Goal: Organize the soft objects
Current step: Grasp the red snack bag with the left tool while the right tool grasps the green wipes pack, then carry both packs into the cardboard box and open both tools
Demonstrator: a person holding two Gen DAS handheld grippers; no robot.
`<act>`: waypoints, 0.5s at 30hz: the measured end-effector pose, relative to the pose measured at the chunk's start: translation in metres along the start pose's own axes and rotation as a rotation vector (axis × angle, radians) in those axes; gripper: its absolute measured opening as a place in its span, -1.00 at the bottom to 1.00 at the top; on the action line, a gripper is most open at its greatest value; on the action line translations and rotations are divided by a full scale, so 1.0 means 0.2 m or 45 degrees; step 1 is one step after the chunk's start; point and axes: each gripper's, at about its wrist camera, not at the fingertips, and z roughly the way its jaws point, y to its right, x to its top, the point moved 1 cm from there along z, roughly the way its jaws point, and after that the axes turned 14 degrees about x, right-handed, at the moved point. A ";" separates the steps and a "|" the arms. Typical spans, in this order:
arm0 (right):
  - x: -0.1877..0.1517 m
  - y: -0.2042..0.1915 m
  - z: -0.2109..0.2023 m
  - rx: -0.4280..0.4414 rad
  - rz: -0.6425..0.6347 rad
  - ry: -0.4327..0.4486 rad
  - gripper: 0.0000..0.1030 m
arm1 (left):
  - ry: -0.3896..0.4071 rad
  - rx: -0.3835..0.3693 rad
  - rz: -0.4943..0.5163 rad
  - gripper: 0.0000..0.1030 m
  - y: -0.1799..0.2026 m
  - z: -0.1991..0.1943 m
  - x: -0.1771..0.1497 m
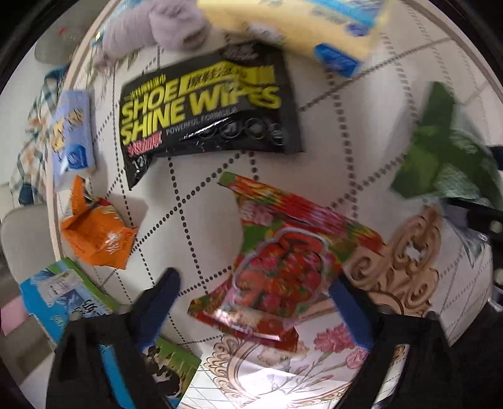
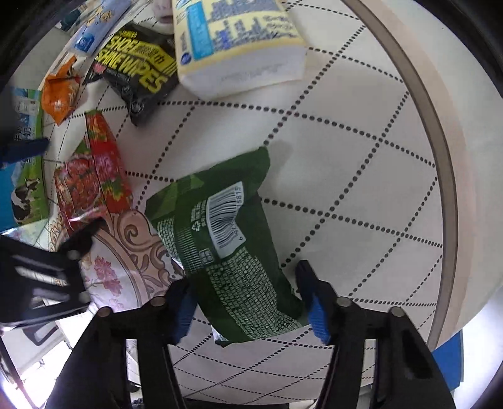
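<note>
A red snack pouch [image 1: 279,267] lies on the round white table [image 1: 361,132], between the spread fingers of my left gripper [image 1: 254,283], which is open around it. The pouch also shows in the right wrist view [image 2: 94,179]. A green packet [image 2: 226,232] lies barcode up between the fingers of my right gripper [image 2: 245,283], which is open around its near end. The green packet shows blurred in the left wrist view [image 1: 446,151]. Whether either gripper's fingers touch its packet I cannot tell.
A black shoe-wipes pack [image 1: 207,107], a yellow tissue pack [image 2: 235,44], a blue tissue pack [image 1: 72,132], an orange packet [image 1: 97,232], a lilac soft toy [image 1: 157,28] and a milk carton [image 1: 63,295] lie around. A carved, flowered panel [image 1: 399,261] sits near. The table rim [image 2: 446,176] curves at the right.
</note>
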 end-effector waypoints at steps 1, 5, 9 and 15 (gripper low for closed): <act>0.01 0.00 -0.01 -0.005 0.002 -0.003 0.05 | -0.006 -0.049 -0.026 0.39 -0.01 0.00 0.00; 0.01 0.02 -0.01 -0.026 0.004 -0.008 -0.01 | -0.039 -0.155 -0.148 0.00 -0.10 0.01 -0.01; 0.03 0.03 0.01 -0.064 0.006 -0.020 -0.01 | -0.126 -0.342 -0.443 -0.05 -0.23 0.06 -0.09; 0.02 0.00 -0.03 -0.049 0.051 0.005 -0.30 | -0.170 -0.646 -0.865 -0.08 -0.40 0.07 -0.31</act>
